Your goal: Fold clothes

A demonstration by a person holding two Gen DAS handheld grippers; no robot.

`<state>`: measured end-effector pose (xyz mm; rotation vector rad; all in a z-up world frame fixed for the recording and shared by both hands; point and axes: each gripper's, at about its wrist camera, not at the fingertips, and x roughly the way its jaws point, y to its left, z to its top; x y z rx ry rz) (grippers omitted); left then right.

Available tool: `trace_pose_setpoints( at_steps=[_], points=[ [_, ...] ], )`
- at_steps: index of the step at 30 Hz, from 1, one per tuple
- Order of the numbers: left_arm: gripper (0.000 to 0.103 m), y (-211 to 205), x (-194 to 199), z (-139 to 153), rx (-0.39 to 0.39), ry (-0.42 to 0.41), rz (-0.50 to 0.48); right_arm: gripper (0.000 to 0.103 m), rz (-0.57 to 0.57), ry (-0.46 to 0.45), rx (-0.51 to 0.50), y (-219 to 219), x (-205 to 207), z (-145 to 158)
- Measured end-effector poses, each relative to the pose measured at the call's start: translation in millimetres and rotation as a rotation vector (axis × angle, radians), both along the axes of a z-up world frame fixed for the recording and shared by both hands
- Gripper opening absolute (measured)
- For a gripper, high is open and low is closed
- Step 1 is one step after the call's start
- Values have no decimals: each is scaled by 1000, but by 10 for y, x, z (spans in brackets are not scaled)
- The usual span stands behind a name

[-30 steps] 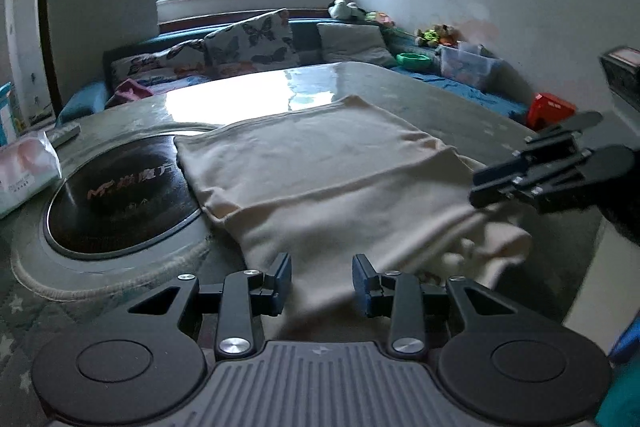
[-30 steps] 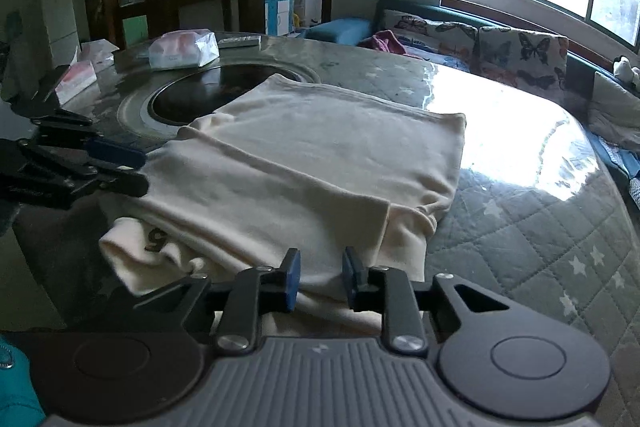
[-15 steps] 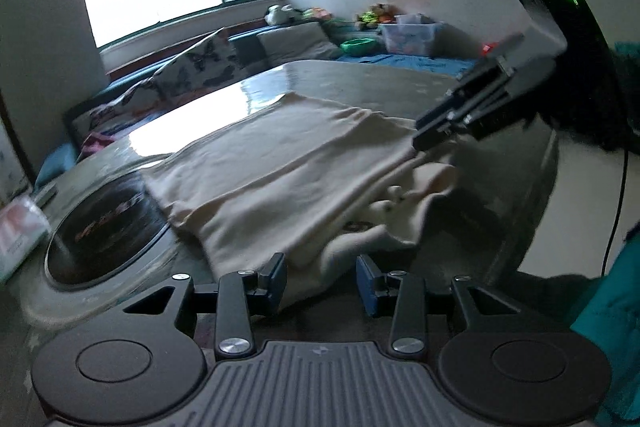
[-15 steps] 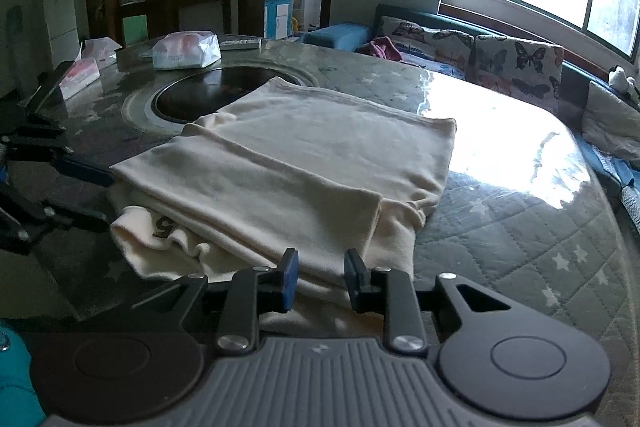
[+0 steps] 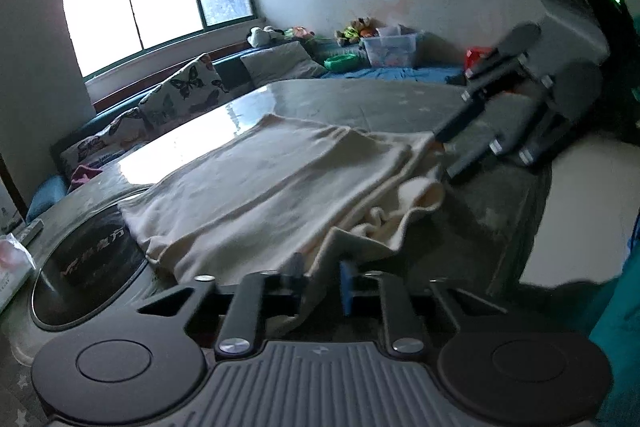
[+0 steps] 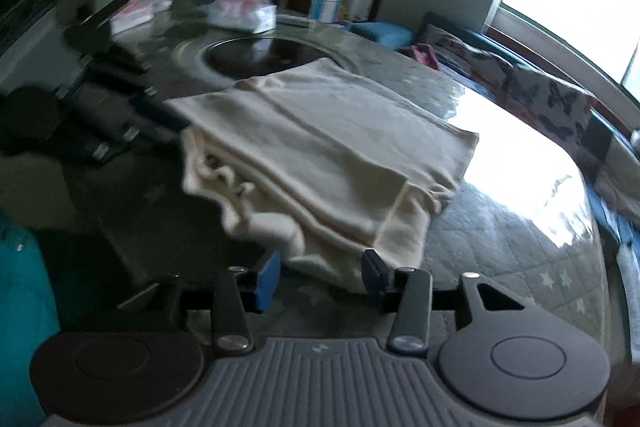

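Note:
A cream garment [image 5: 256, 187] lies folded in layers on the quilted table [image 5: 380, 103], its bunched end toward the near edge. My left gripper [image 5: 322, 271] has its jaws drawn in on a corner flap of that garment, which rises between the fingers. The right wrist view shows the same gripper [image 6: 156, 111], blurred, at the garment's [image 6: 320, 143] left corner. My right gripper [image 6: 320, 273] stands wide open, with the garment's near right corner just ahead of its fingertips. From the left wrist view it [image 5: 448, 155] hovers at the cloth's far end.
A black round hob plate [image 5: 80, 267] is set into the table beside the garment. Tissue packs [image 6: 240, 11] lie beyond it. A sofa with butterfly cushions [image 5: 180, 95] runs under the window. The table edge drops off close to the bunched end. A teal sleeve [image 5: 624, 327] is at right.
The left gripper came round to the garment's near corner and its jaws narrowed on the flap. The right jaws spread much wider. The bunched end has shifted and lifted slightly.

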<state>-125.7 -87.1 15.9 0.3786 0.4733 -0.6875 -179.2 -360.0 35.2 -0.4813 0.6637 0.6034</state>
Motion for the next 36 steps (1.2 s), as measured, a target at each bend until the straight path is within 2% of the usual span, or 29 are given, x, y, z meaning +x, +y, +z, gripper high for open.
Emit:
trace_pose_setpoints(
  at_steps=[4,10,14,16,18,21,23,25,26,34,36],
  points=[
    [8,75,164,131,-60,25,31,52,61,-39,-27,94,-13,-38],
    [8,114,370,202,-96,54,52,52,103,-89,-38,226,131,-110],
    [8,157,466,182,-119,85,69,44,115,-70,-31,254,287,-138],
    [8,174,483,164,-126,98,65,36,115,-33,-16,236,367,-140],
    [12,189,448,143,-121,100,61,27,107,7,4,212,447,-128],
    [13,210,375,113,-111,99,49,21,79,66,46,172,561,-76],
    [17,225,307,98,-99,88,40,20,69,89,70,158,617,-40],
    [36,233,249,75,-76,79,38,17,60,103,86,147,658,-11],
    [38,236,217,57,-63,73,37,17,58,105,90,142,668,-2],
    [39,220,62,-99,48,7,10,17,43,110,100,135,708,42],
    [35,203,49,-131,74,-16,3,17,44,99,87,158,686,17]
  ],
)
